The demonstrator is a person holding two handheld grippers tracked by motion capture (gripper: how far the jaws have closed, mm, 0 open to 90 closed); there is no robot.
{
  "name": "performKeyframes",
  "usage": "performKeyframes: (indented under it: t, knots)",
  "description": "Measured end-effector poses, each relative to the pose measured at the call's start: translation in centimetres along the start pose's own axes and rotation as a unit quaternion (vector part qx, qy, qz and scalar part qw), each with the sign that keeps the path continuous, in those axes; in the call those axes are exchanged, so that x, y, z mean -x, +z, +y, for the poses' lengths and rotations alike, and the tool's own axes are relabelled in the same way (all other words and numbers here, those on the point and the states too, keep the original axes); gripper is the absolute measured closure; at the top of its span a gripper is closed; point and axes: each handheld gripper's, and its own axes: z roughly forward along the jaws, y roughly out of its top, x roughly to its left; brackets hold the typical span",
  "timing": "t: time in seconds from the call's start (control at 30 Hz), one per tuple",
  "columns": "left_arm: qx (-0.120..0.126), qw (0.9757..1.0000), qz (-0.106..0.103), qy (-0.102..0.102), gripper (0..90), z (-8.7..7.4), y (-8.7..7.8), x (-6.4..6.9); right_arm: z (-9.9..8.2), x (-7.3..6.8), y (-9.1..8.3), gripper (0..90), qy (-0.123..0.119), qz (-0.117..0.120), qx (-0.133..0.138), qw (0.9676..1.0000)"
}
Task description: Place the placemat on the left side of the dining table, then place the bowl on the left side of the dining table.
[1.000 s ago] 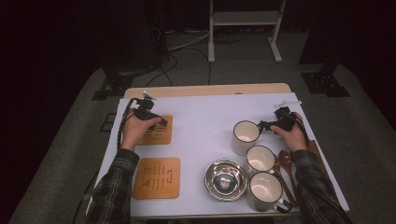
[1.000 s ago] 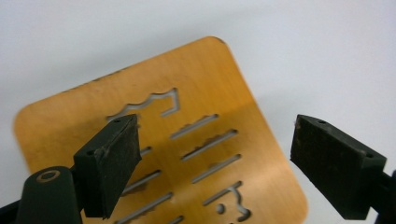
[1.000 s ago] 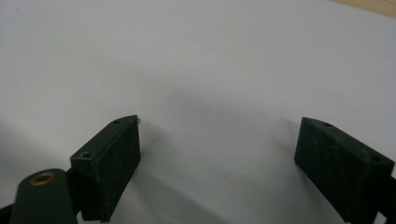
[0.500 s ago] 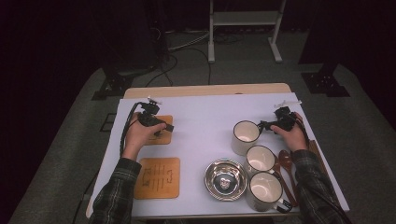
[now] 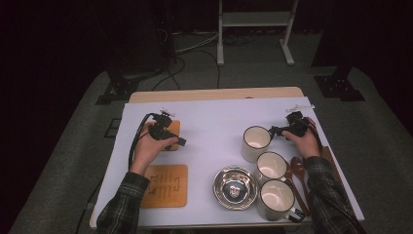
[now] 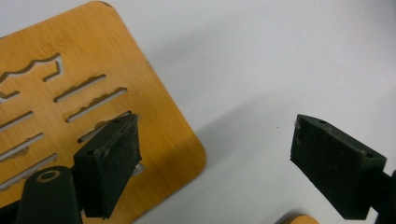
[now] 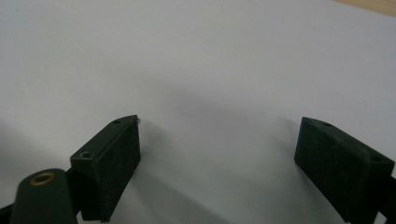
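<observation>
High view: the left gripper [image 5: 168, 134] hovers over the far slotted bamboo trivet [image 5: 171, 130] at the white table cover [image 5: 214, 122]'s left; the right gripper [image 5: 287, 130] waits beside a cream enamel mug [image 5: 255, 143].

Left gripper view: jaws wide, empty, straddling the flat trivet's rounded corner; closing here would likely miss it.

Right gripper view: jaws wide, empty.

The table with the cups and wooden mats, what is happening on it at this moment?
A person works at the table with a gripper in each hand. The left gripper hovers with open jaws at a corner of the far wooden trivet, holding nothing. The right gripper is also open and empty, beside the far mug. Two more mugs, a steel bowl, wooden spoons and a second trivet lie untouched near the front edge.
</observation>
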Motion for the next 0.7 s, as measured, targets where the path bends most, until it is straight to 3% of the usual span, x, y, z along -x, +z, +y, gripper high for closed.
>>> performKeyframes:
  t: [0.3, 0.7]
  knots:
    - [0.010, 0.9999, -0.007, 0.005, 14.8, -0.7, -0.4, 1.2, 0.0, 0.0, 0.0, 12.9, 0.000, 0.000, 0.000, 1.0000]
    - [0.012, 0.9994, -0.017, 0.029, 14.9, -1.2, -1.2, 3.2, 0.0, 0.0, 0.0, 12.9, 0.000, 0.000, 0.000, 1.0000]
